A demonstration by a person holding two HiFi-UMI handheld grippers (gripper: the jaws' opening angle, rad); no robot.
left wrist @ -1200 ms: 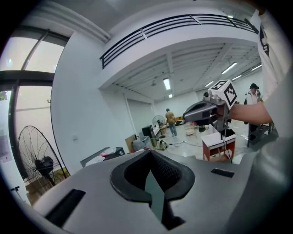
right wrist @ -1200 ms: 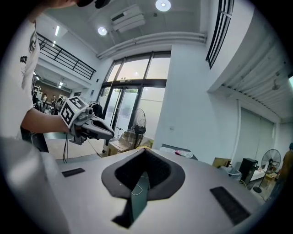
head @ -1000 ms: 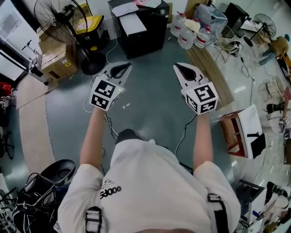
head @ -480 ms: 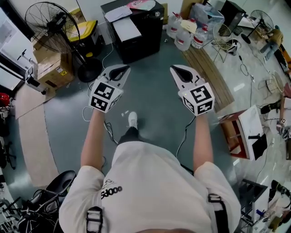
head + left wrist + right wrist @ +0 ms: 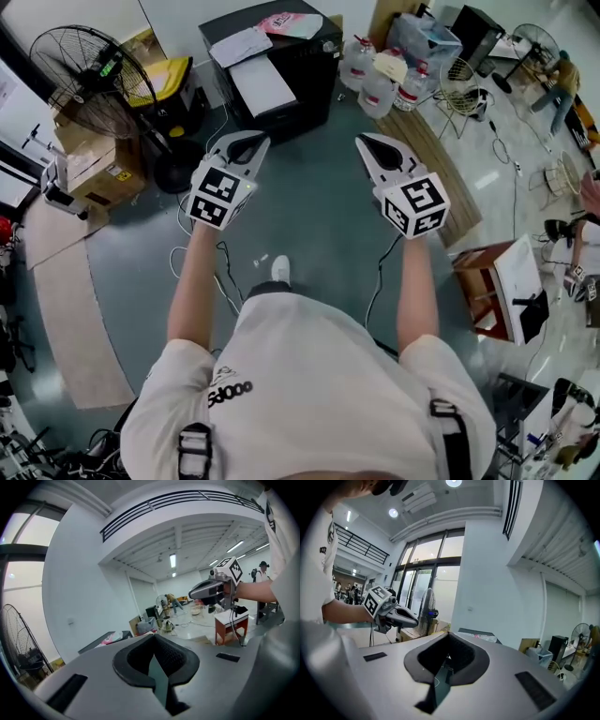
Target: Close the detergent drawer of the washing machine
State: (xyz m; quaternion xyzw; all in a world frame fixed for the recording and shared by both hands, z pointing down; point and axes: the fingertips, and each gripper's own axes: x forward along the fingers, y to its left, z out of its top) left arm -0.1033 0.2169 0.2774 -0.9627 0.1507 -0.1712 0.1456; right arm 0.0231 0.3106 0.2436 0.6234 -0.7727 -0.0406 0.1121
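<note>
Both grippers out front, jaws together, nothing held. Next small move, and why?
Probably step forward and scan for the washing machine, since no view shows it or its drawer. The left gripper and right gripper are shut and empty above the grey floor, with only a black cabinet and a floor fan ahead.

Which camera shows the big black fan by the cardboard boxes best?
The head view: the fan shows whole, from above. The left gripper view catches only part of its cage at the left edge; the right gripper view shows the fan side-on.
</note>
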